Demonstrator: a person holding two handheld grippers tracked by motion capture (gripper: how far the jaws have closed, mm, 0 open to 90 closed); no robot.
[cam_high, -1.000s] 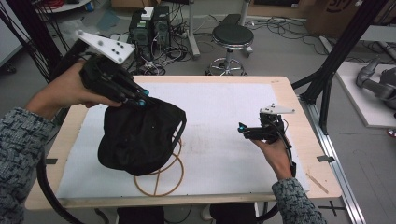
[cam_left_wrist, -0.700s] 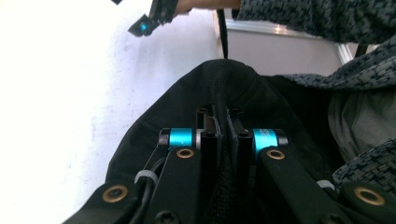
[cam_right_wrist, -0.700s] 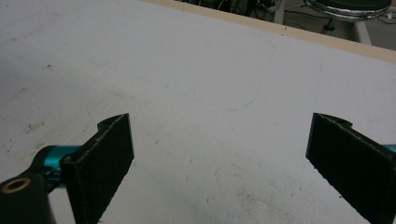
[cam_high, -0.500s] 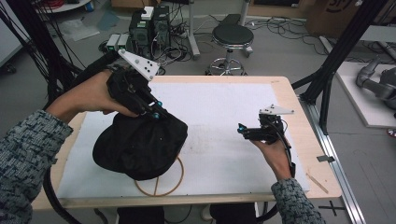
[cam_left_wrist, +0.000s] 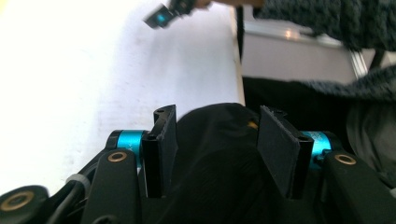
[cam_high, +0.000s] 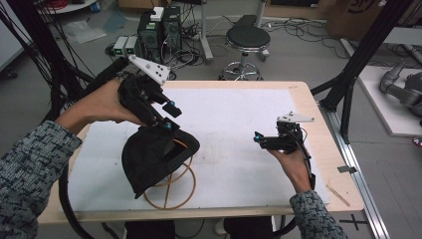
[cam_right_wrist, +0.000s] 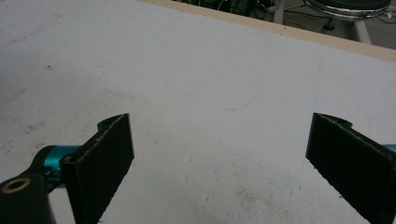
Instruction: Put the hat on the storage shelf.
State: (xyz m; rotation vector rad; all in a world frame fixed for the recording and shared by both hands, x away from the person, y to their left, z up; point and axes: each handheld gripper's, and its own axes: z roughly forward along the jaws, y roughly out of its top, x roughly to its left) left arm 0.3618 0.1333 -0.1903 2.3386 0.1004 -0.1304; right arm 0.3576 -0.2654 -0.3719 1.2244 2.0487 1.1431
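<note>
Left gripper [cam_high: 169, 117] is being held over the black cloth bag [cam_high: 154, 157] at the lower left of the high view, its jaws having just been opening; in the left gripper view the fabric [cam_left_wrist: 219, 154] is lying between the pads without being pinched. Right gripper [cam_high: 260, 141] is being kept spread wide above bare white mat [cam_right_wrist: 201, 93], nothing between its jaws. Soft, light, floppy handling is to be expected; the stiffer tan hoop [cam_high: 171, 191] is being judged the better hold. Open mat is being left toward the centre; the near table edge [cam_high: 199, 213] is lying just beside the hoop.
</note>
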